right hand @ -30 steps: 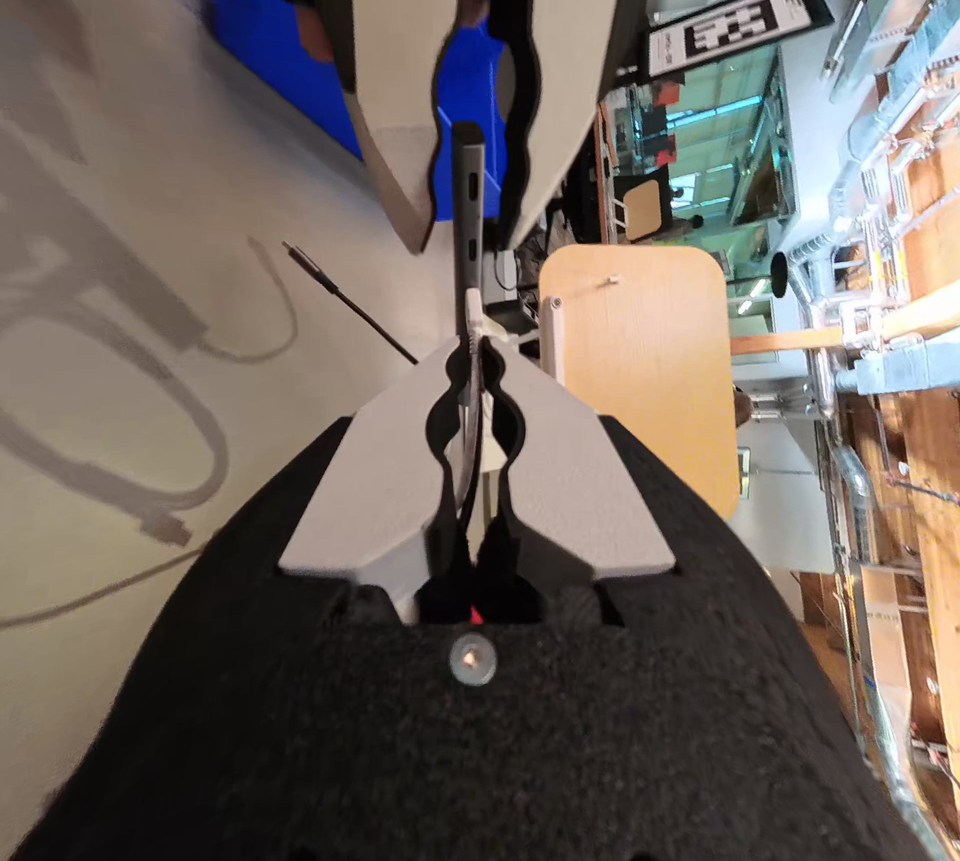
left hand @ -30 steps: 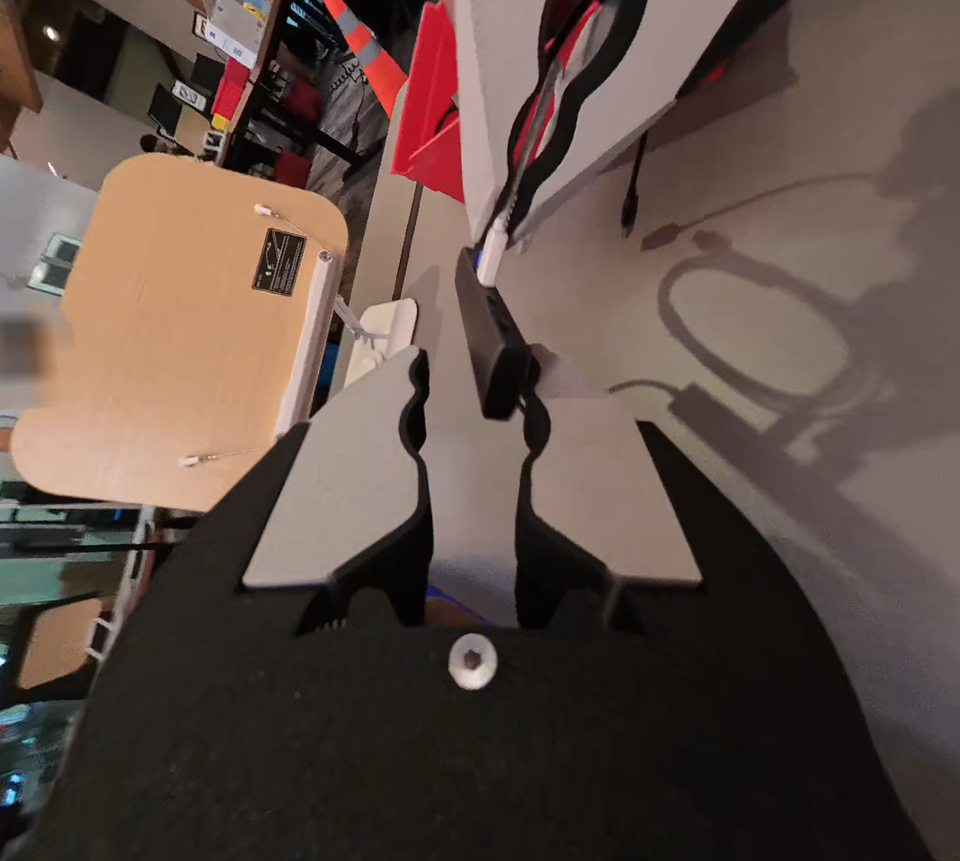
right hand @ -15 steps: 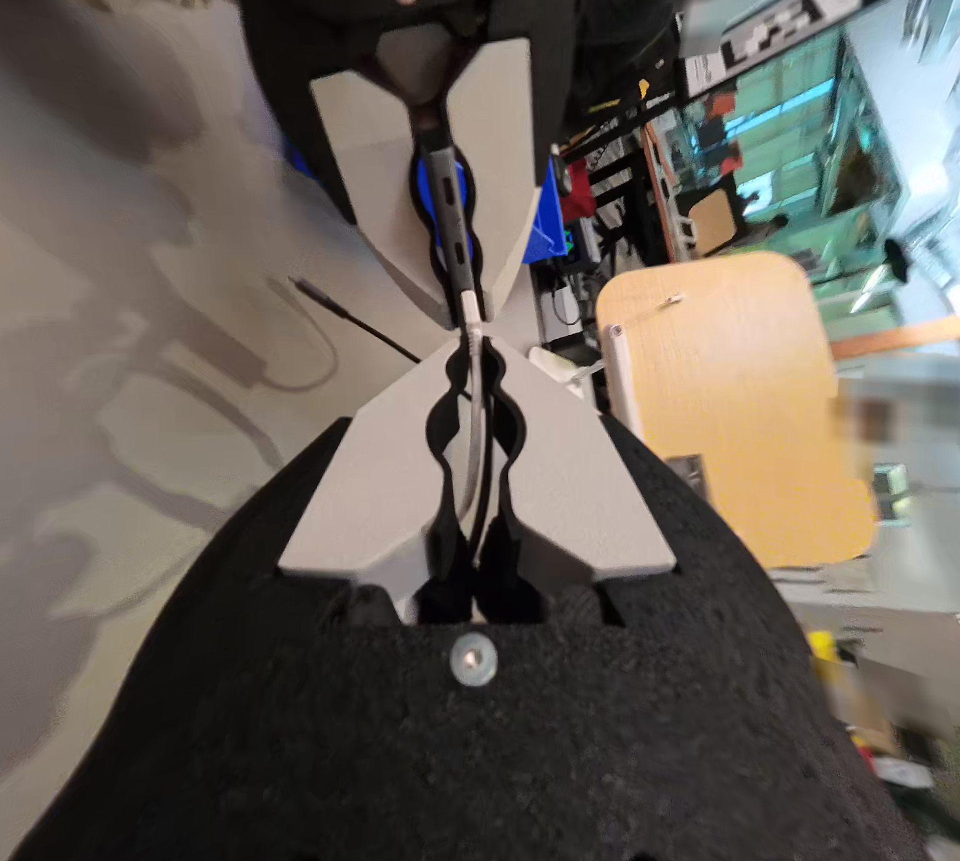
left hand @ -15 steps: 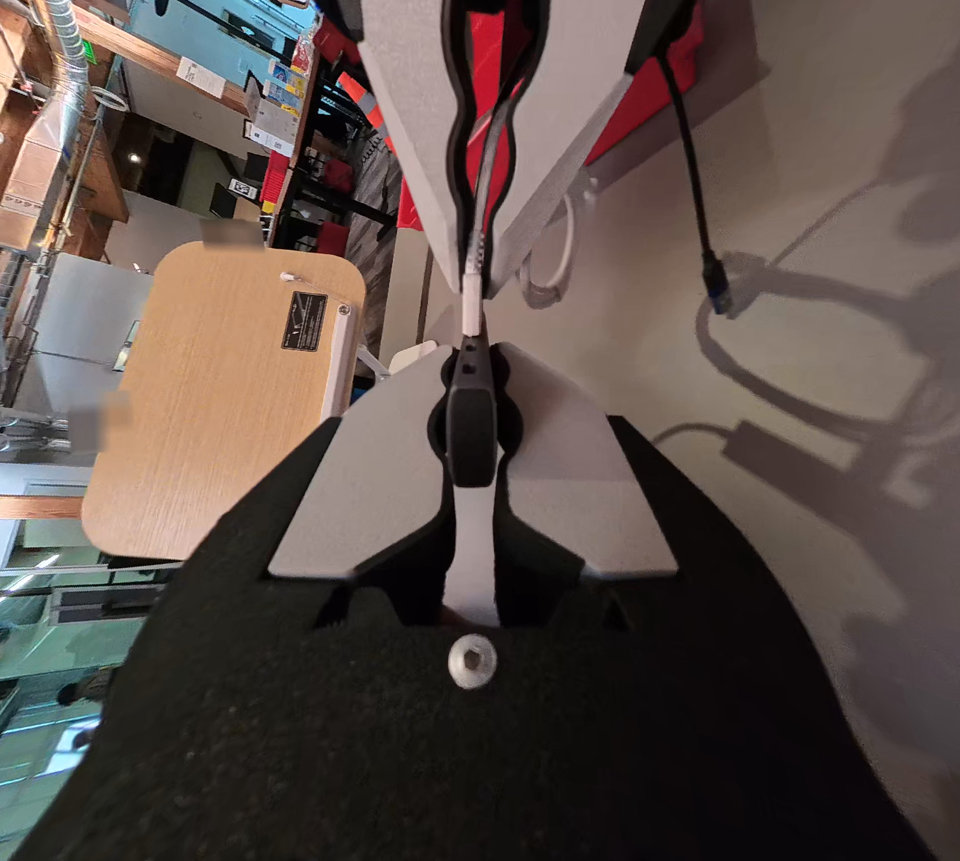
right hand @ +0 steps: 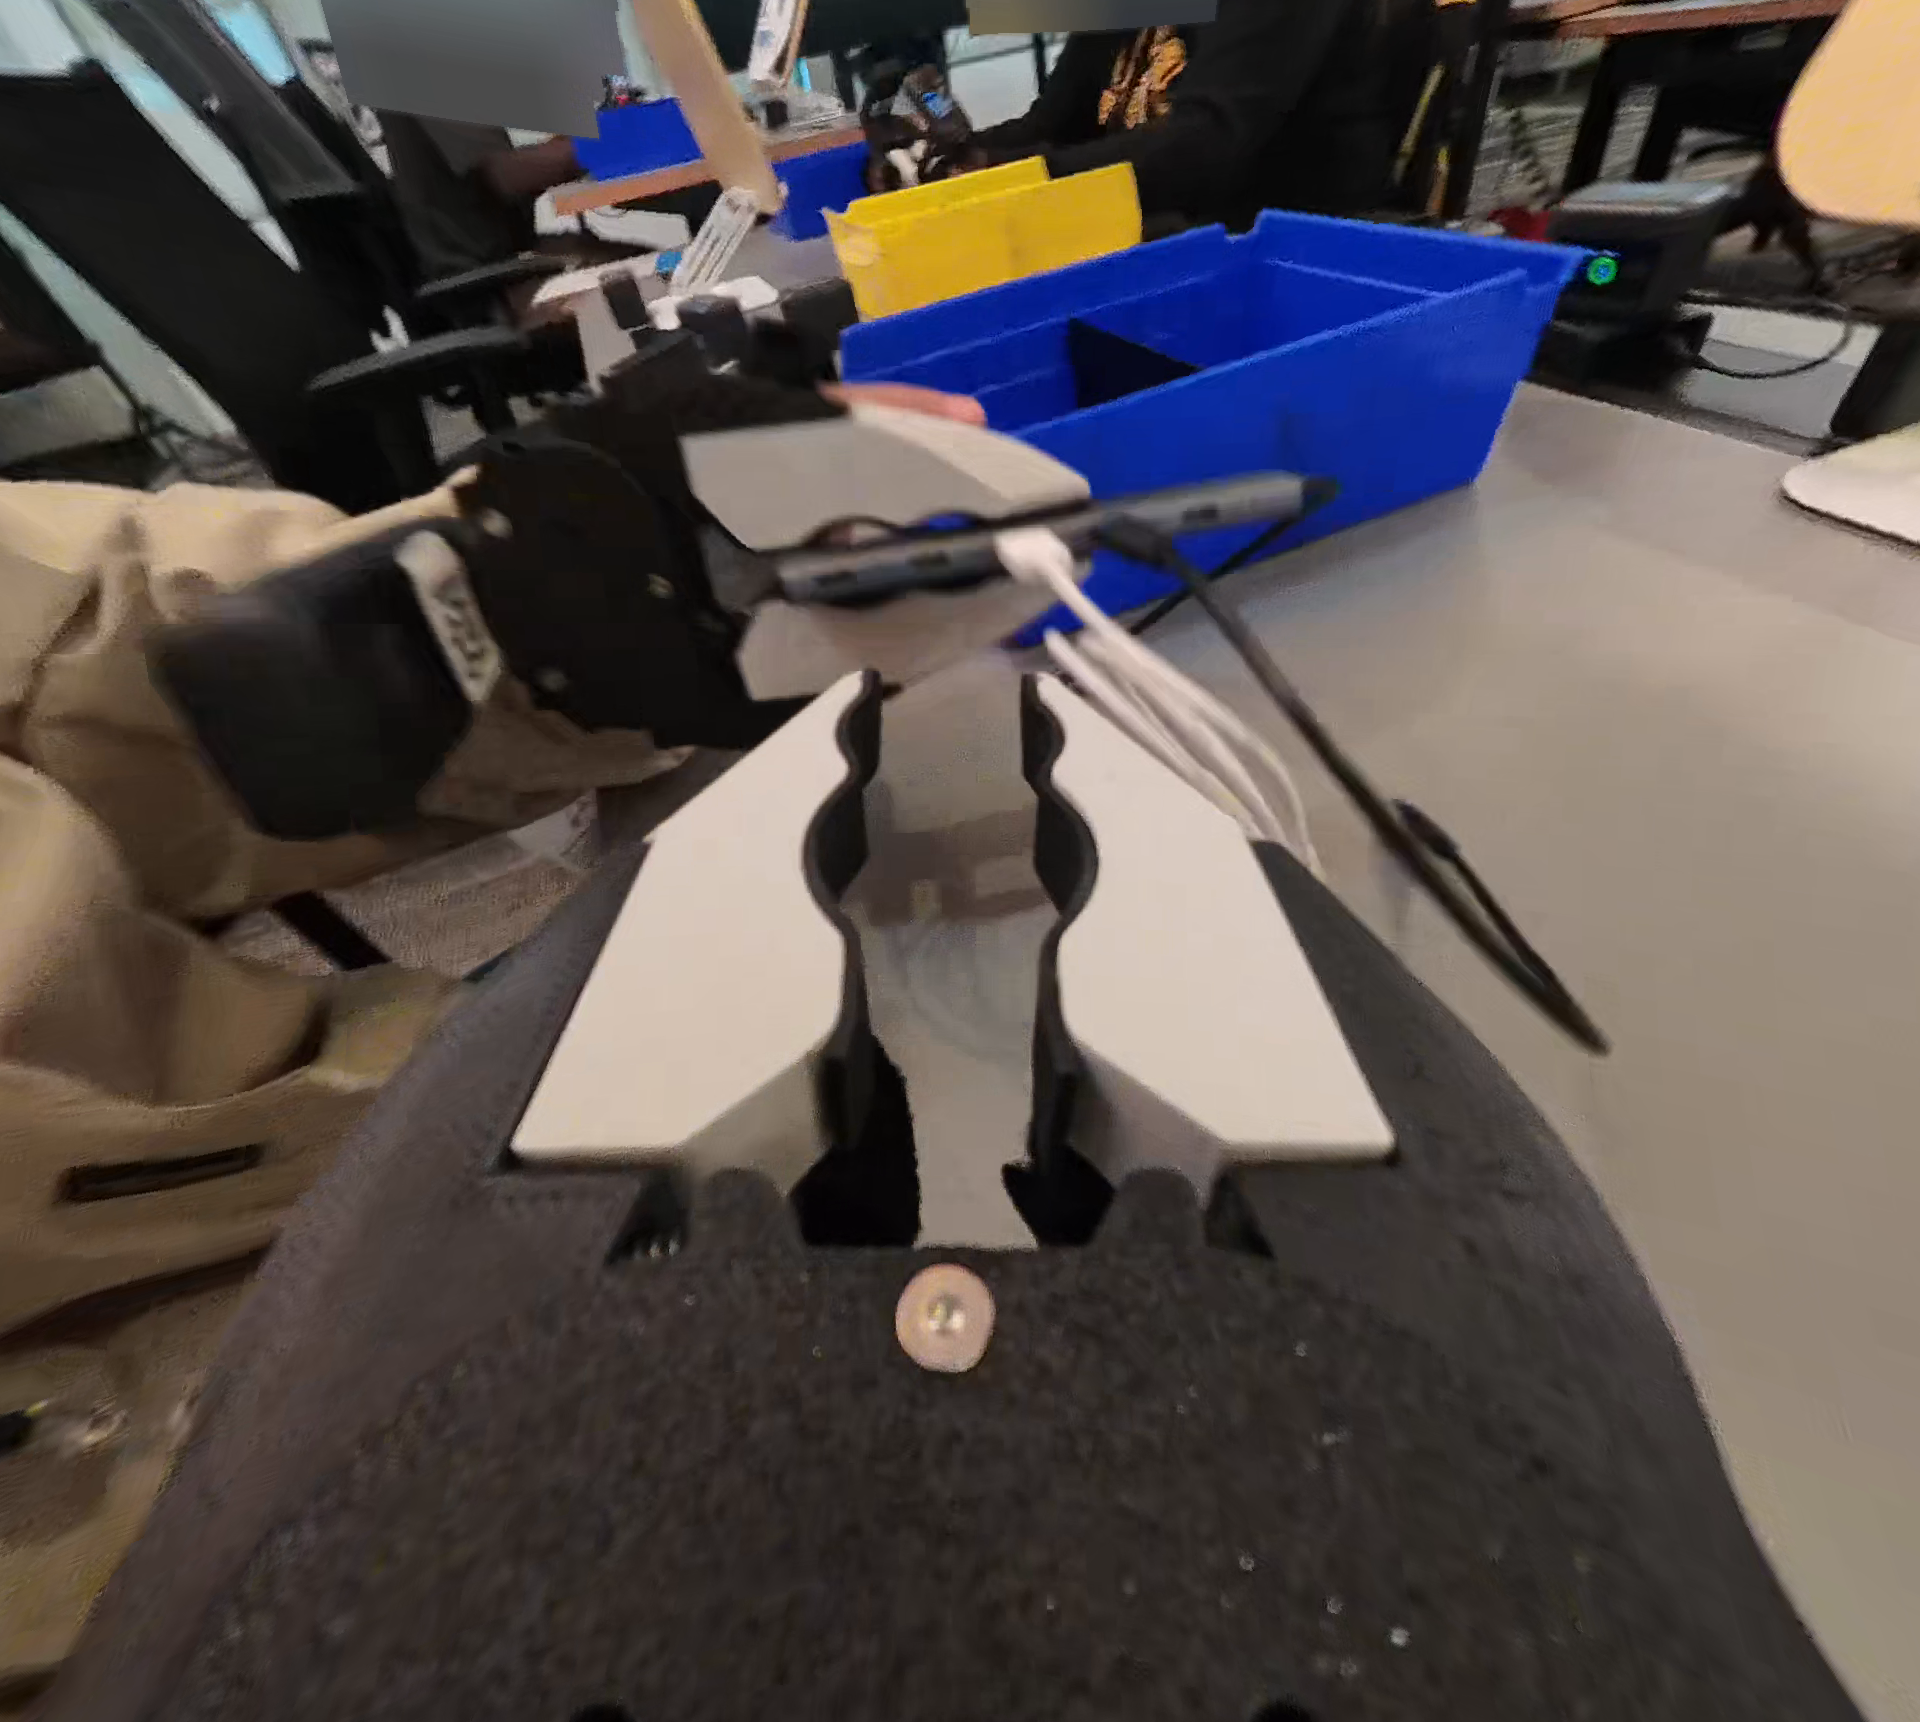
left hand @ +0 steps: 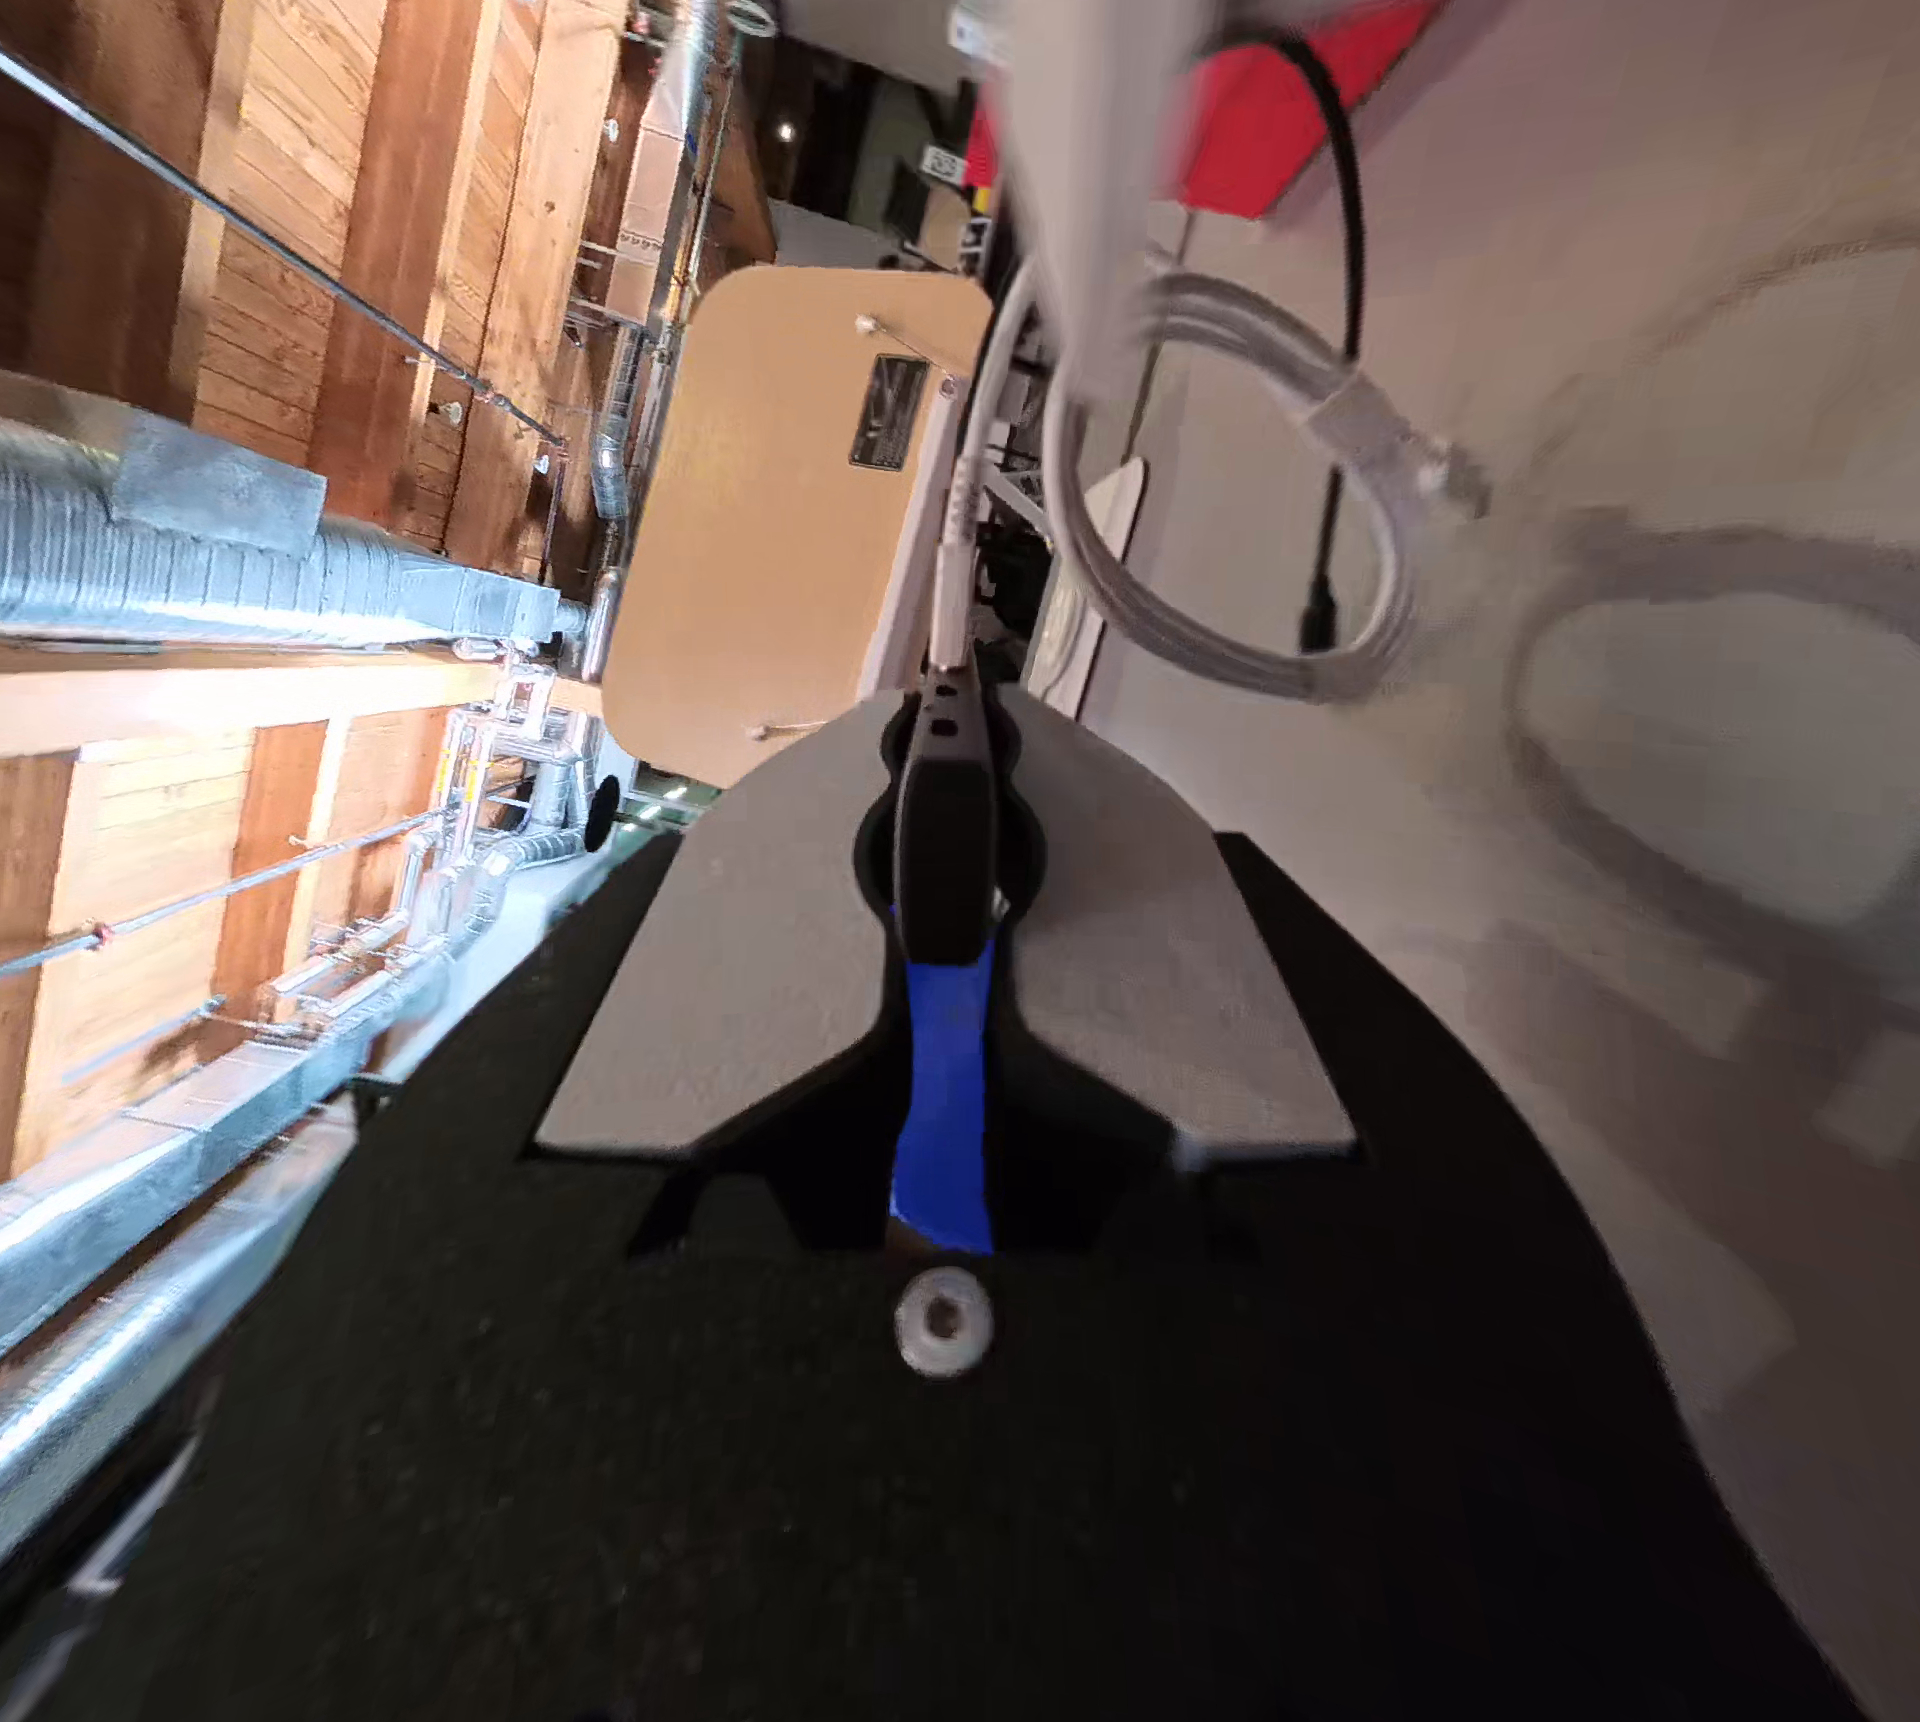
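Observation:
My left gripper [left hand: 951, 722] is shut on a dark grey slim hub [left hand: 943, 841], which sticks out past the fingertips. A white cable [left hand: 961, 529] is plugged into the hub's far end, and its coiled bundle [left hand: 1236, 550] hangs beside it. A black cable [left hand: 1340, 301] also dangles there. In the right wrist view the left gripper [right hand: 1060, 534] holds the hub [right hand: 1195, 509] level above the grey table [right hand: 1610, 737], with the white cable [right hand: 1143, 716] and the black cable [right hand: 1382, 820] drooping from it. My right gripper [right hand: 945, 706] is open and empty, just below the hub.
A blue bin [right hand: 1299, 384] with a divider stands behind the hub, and a yellow bin [right hand: 987, 228] stands farther back. A red bin [left hand: 1288, 114] shows in the left wrist view. A person's beige sleeve [right hand: 208, 789] is at the left. Office chairs and desks stand beyond. The gap from one gripper's tips to the other's is roughly 6 cm.
My right gripper has let go of the white cable, opened, and swung back from the hub. My left gripper closed on the hub a second ago and still holds it with the cable plugged in.

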A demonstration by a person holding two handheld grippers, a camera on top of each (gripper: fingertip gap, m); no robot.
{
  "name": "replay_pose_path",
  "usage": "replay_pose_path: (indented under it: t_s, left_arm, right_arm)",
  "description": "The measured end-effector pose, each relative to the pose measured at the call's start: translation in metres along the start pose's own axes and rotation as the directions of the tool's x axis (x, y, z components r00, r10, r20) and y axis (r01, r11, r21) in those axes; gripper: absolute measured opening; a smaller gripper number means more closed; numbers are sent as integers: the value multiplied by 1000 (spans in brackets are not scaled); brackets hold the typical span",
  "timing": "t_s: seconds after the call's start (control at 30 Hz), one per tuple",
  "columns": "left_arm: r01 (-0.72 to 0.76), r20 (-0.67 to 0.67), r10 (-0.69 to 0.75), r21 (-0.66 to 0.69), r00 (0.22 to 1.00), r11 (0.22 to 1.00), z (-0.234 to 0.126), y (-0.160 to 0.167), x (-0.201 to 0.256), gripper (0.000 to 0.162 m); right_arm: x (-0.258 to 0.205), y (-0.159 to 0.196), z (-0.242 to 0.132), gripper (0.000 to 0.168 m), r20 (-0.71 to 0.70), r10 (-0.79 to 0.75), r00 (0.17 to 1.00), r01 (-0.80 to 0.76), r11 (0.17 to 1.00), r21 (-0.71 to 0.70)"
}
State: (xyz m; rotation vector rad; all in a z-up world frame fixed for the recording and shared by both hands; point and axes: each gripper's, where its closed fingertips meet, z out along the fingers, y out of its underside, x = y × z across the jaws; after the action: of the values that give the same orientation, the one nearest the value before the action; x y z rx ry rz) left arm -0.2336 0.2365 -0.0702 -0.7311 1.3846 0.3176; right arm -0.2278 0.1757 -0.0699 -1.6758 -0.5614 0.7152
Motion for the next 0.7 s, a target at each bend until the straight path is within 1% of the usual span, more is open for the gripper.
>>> replay_pose_path:
  t_s: [0.03, 0.1, 0.23, 0.47, 0.57, 0.67, 0.7]
  left_arm:
    - [41, 4, -41, 9, 999, 999, 0, -3, -3, 10]
    - [104, 3, -104, 28, 995, 994, -1, -9, -6, 10]
    - [138, -14, -137, 68, 990, 988, -2, -24, 2, 10]
    - [168, -30, -166, 85, 986, 982, -2, -34, 7, 10]
    - [190, -31, -188, 95, 982, 977, -3, -38, 7, 10]
    - [206, -26, -205, 94, 978, 974, -2, -39, 5, 11]
    - [216, -25, -215, 98, 976, 971, -2, -40, 4, 11]
  right_arm:
    - [3, 4, 4, 28, -2, 26, 1000, -26, 999, 28]
    - [7, -2, 5, 30, 5, 83, 997, -83, 991, 108]
    - [2, -23, 3, 29, -9, 24, 1000, -22, 976, 218]
    - [7, -16, 3, 21, -55, -37, 998, 47, 982, 185]
    - [9, -19, 0, 13, -51, -14, 999, 24, 978, 209]
    - [9, -21, -1, 11, -43, 8, 999, 2, 977, 215]
    - [8, -23, -2, 11, -18, 38, 999, -33, 976, 215]
